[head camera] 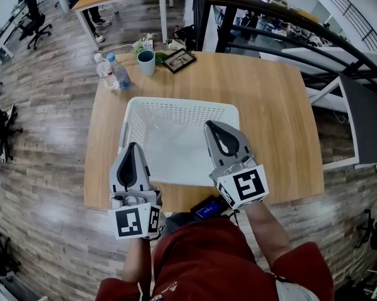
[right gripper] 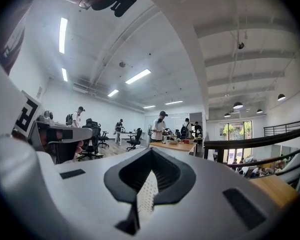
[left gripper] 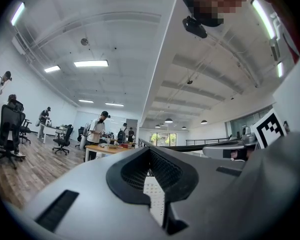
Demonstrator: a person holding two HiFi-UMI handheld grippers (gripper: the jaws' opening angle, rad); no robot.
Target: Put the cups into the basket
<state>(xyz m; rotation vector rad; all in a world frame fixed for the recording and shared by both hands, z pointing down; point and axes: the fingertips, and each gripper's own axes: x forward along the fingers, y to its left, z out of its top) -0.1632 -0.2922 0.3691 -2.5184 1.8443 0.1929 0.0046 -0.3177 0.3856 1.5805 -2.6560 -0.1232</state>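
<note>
A teal cup (head camera: 146, 62) stands upright at the far left of the wooden table (head camera: 270, 105). The white mesh basket (head camera: 182, 103) sits in the table's middle with nothing in it. My left gripper (head camera: 133, 147) hovers over the basket's near left corner, jaws together and holding nothing. My right gripper (head camera: 212, 126) hangs over the basket's right side, also shut and empty. In the left gripper view the shut left gripper (left gripper: 150, 153) points level across the room, as does the right gripper (right gripper: 150, 154) in its own view. A sliver of white mesh shows past each tip.
Two plastic bottles (head camera: 111, 72) stand left of the cup, and a dark framed picture (head camera: 179, 60) lies to its right. A black railing (head camera: 288, 24) runs behind the table. More desks, chairs and people are further off.
</note>
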